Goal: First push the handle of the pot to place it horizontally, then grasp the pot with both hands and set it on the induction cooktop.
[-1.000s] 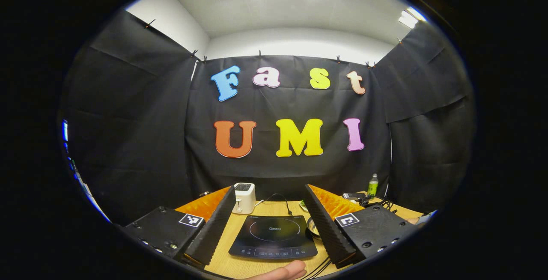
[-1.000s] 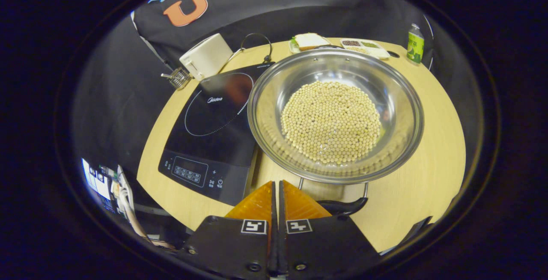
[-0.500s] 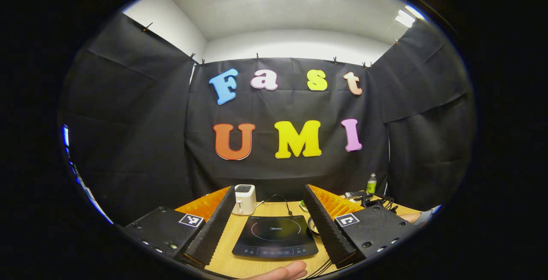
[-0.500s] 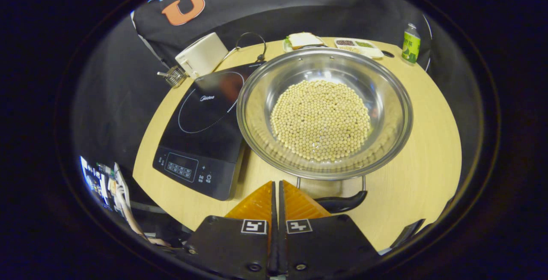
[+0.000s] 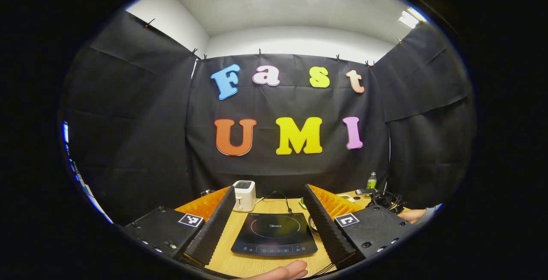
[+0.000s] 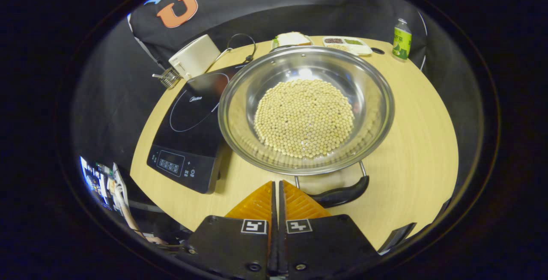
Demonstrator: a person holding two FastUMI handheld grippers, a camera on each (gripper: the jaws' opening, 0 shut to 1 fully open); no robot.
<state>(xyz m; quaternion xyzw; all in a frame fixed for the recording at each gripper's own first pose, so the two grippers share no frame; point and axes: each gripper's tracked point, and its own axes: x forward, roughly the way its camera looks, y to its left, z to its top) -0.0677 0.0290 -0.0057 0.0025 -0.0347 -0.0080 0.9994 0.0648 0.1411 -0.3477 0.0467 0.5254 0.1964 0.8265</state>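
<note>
A steel pot with pale beans stands on the wooden table, its left rim over the right edge of the black induction cooktop. The pot's dark near handle lies just right of my right gripper, which is shut with nothing between its fingers. My left gripper is held open above the table's near side, facing the cooktop. A sliver of the pot shows beside its right finger.
A white toaster sits behind the cooktop, with a cable coiled beside it. At the table's far edge are a plate with a sandwich, a food tray and a green bottle. A hand shows at the near edge.
In the right gripper view the pot has drifted left and farther off, and its near handle now slants up to the right. The left gripper view has barely shifted.
</note>
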